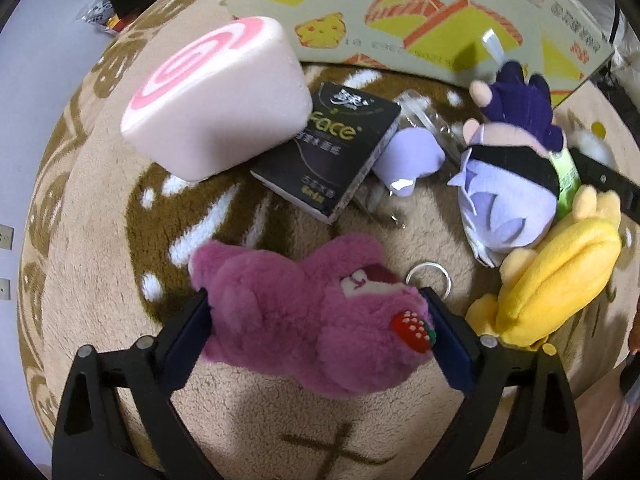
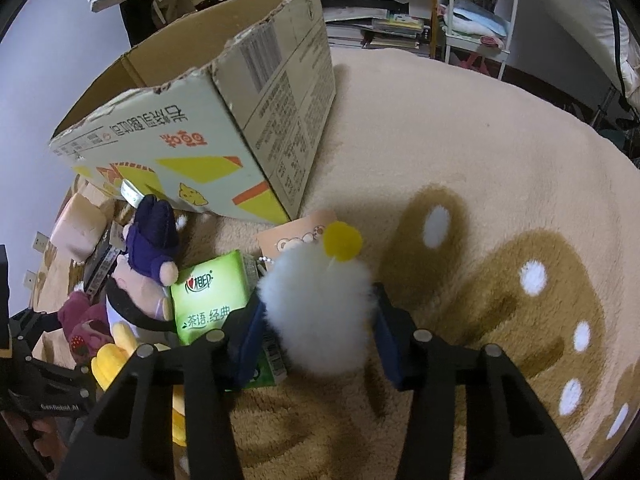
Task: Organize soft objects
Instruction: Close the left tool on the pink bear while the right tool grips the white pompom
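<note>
Reaching low over the beige rug (image 2: 440, 128), left gripper (image 1: 316, 320) jaws clamp the fuzzy magenta bear plush (image 1: 304, 312); right gripper (image 2: 316, 320) jaws clamp the white fluffy pom-pom toy (image 2: 320, 312); only the right view shows the open cardboard box (image 2: 224, 120) interior.

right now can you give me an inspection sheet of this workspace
surface: beige rug with brown and white patterns
job's things: pink bear between the left gripper fingers; white fluffy ball between the right gripper fingers; purple-haired doll, yellow plush, pink swirl cushion and small lilac plush lying on the rug
clutter: black tissue pack, green tissue pack, key ring, cardboard tag
grippers: both shut on soft toys
cables: nothing seen
surroundings: open cardboard box on the rug, shelves behind it
</note>
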Available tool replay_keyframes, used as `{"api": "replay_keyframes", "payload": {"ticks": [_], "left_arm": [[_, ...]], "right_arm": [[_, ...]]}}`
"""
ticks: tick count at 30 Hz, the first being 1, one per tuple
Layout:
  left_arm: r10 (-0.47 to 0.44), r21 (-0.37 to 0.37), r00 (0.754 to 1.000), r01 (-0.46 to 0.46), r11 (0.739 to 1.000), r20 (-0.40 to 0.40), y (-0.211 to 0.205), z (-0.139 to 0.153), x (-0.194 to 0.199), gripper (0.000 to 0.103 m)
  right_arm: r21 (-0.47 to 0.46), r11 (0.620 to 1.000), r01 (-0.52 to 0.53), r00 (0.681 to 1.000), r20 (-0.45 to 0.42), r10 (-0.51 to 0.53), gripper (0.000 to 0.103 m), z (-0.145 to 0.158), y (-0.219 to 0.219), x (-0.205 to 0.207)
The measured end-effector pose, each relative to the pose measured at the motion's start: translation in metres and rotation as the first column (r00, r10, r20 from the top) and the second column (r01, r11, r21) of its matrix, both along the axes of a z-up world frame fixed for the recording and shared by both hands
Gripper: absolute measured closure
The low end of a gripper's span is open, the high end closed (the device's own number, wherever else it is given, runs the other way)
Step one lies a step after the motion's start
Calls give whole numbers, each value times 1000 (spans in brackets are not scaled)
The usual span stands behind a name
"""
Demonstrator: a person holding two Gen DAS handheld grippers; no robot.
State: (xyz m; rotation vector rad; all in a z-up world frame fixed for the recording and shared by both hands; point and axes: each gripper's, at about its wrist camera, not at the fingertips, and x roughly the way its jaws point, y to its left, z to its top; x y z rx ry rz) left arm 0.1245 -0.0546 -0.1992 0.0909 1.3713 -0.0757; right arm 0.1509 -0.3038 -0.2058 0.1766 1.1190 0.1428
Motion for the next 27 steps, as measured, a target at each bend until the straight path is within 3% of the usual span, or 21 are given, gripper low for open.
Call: {"api": "replay_keyframes", "payload": {"ticks": [7,10,14,19,27], "left_arm": [[20,24,997,-22,999,70,10,15,-7,13],[51,1,993,-52,999,106,20,26,-8,13],[71,-19,977,-68,997,200,25,47,-15,13],[85,-37,935,-77,996,343,27,75,-21,13],[54,-40,829,-39,998,556,17,118,-30,13]], "right_arm": [[23,1000,6,1000,22,-6,53,9,-6,-2],[27,1000,6,998,59,-8,53,20,-6,-9],[24,1000,0,995,101,-2,53,32,-2,-17],[-2,1000,-21,985,171,21,53,51,5,-28],[19,999,-31,956,291,24,53,84,8,-38]]}}
